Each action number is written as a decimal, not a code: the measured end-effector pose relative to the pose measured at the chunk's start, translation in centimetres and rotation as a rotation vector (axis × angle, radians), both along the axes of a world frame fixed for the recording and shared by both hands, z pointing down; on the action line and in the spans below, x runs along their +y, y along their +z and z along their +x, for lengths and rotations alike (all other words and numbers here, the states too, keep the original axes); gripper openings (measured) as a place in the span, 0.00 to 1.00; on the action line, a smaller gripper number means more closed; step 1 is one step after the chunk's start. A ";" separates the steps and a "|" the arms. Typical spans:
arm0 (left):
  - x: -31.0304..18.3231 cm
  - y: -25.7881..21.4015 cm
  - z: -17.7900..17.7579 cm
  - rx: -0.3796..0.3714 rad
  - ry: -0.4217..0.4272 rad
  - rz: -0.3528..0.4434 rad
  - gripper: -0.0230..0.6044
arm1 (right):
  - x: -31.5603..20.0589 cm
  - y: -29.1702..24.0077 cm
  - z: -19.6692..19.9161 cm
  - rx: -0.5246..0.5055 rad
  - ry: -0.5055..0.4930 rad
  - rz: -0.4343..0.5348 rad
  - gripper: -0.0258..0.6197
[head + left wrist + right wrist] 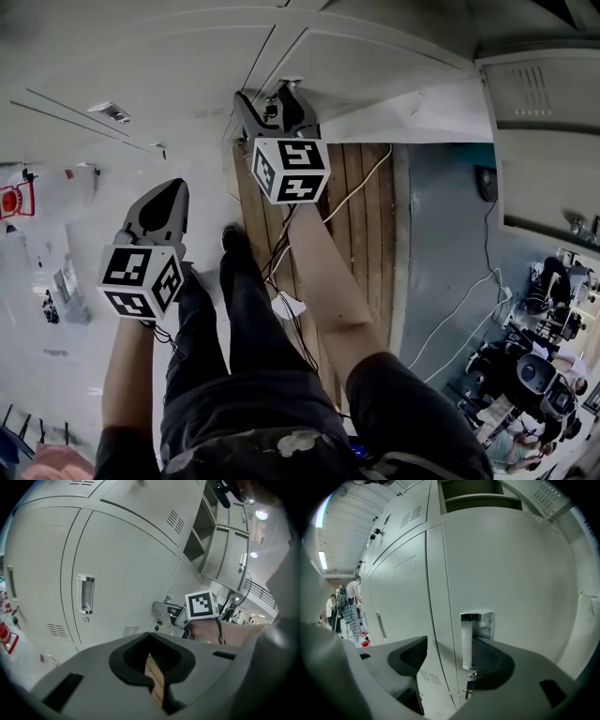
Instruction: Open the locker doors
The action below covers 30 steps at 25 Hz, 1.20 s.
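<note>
Grey locker doors [375, 66] fill the top of the head view. My right gripper [272, 98] is up against one of them, open. In the right gripper view its jaws [454, 656] straddle that door's chrome recessed handle [477, 637], with the right jaw next to the handle; a small key lock [469, 686] sits just below. My left gripper [164, 202] hangs lower left, away from the lockers, shut and empty [152, 667]. In its own view I see another shut door with a handle [86, 594], the right gripper's marker cube [202, 605] and an open upper compartment [199, 531].
A wooden floor panel [361, 216] runs below the lockers with a white cable [347, 202] across it. A locker door [544, 159] stands open at the right. The person's dark-trousered legs [234, 319] are below. People [534, 366] stand at the far right.
</note>
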<state>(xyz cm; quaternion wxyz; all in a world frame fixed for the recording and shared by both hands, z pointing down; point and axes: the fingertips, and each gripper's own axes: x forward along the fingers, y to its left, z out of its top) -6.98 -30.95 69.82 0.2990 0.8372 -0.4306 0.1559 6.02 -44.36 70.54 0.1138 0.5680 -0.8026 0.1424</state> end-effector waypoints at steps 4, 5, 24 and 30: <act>0.3 0.2 -0.7 -0.003 -0.007 -0.009 0.05 | -0.5 0.1 0.1 0.000 0.029 0.003 0.52; 0.3 0.3 -0.9 -0.003 -0.009 -0.011 0.05 | -0.6 0.1 0.1 0.000 0.036 0.010 0.52; 1.9 1.1 -0.5 0.022 0.020 -0.047 0.05 | 2.2 0.1 2.1 -0.086 0.197 0.007 0.33; 2.5 0.6 -0.3 0.014 0.047 -0.035 0.05 | 3.2 0.1 2.8 -0.061 0.234 -0.023 0.28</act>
